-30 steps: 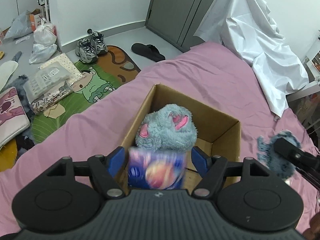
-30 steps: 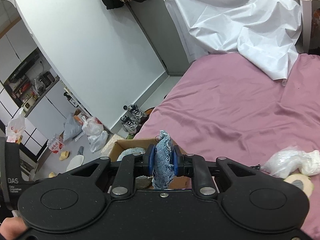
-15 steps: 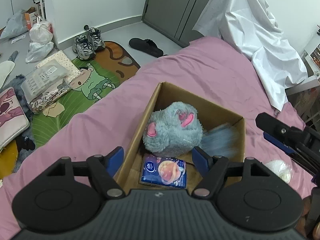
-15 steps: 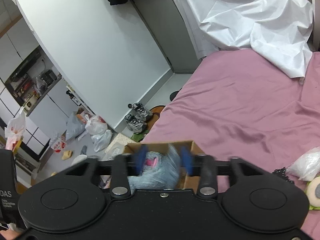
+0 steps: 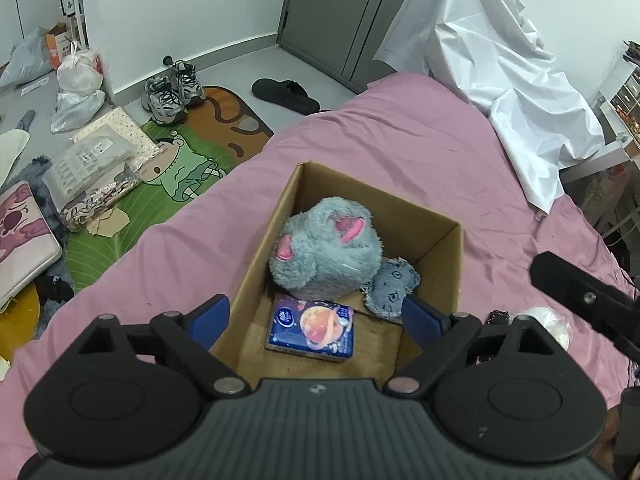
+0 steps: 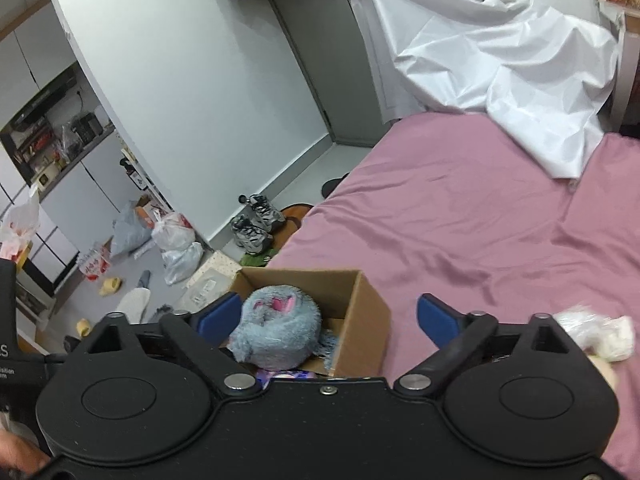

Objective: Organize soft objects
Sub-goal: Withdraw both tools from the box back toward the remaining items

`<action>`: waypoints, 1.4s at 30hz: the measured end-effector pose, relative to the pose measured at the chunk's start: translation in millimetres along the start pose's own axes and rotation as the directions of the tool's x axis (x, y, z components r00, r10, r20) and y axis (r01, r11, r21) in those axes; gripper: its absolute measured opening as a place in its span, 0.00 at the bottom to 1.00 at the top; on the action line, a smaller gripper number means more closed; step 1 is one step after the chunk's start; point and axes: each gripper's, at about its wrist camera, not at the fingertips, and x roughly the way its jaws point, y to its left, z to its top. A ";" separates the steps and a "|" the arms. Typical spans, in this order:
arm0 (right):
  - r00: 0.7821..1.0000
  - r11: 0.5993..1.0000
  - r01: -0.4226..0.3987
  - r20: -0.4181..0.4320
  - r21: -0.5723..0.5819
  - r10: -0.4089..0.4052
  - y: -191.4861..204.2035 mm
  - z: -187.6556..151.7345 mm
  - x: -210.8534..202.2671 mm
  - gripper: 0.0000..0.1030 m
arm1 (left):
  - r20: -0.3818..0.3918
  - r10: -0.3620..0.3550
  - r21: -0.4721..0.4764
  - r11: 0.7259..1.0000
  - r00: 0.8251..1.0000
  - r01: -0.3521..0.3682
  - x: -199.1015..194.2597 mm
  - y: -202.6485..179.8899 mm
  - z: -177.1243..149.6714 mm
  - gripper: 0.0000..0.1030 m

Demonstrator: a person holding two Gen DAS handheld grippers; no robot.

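Note:
An open cardboard box (image 5: pixel 458 264) (image 6: pixel 360 316) sits on the pink bed. Inside lie a fluffy blue-grey plush (image 5: pixel 324 254) (image 6: pixel 276 330) with pink ears, a blue tissue pack (image 5: pixel 312 328) and a small denim-blue cloth piece (image 5: pixel 392 290). My left gripper (image 5: pixel 318 318) hovers above the box's near end, its jaws opening with nothing pressed between them. My right gripper (image 6: pixel 330 318) hangs over the box from the side, jaws opening wide and holding nothing; one of its arms shows at the right edge of the left wrist view. A white soft bundle (image 6: pixel 596 332) (image 5: pixel 544 320) lies on the bed beside the box.
A white sheet (image 5: pixel 500 64) is heaped at the bed's far end. On the floor to the left are sneakers (image 5: pixel 172 88), a black slipper (image 5: pixel 286 94), a cartoon mat (image 5: pixel 172 168), plastic bags (image 6: pixel 178 240) and packages.
The left gripper let go of the tissue pack, which now lies in the box. The right gripper opened and dropped the denim cloth piece into the box beside the plush.

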 end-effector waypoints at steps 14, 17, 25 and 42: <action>0.996 0.995 0.092 0.010 -0.025 -0.092 -40.8 9.3 -57.6 1.00 | 0.044 -0.002 0.054 0.999 0.999 0.000 -25.9 -52.9 -14.8 0.96; 0.993 0.993 0.116 0.029 0.016 -0.116 -59.2 8.8 -67.7 1.00 | 0.032 -0.009 0.069 0.998 0.999 0.006 -24.9 -66.3 -20.1 0.96; 0.993 0.986 0.118 -0.020 0.117 -0.117 -106.4 -6.4 -73.0 1.00 | 0.033 -0.001 0.123 0.992 0.999 -0.003 -19.3 -103.7 -35.3 0.96; 0.991 0.954 0.133 -0.025 0.269 -0.131 -177.5 -16.9 -88.5 1.00 | 0.016 0.019 0.148 0.989 1.000 -0.022 9.5 -162.8 -46.8 0.96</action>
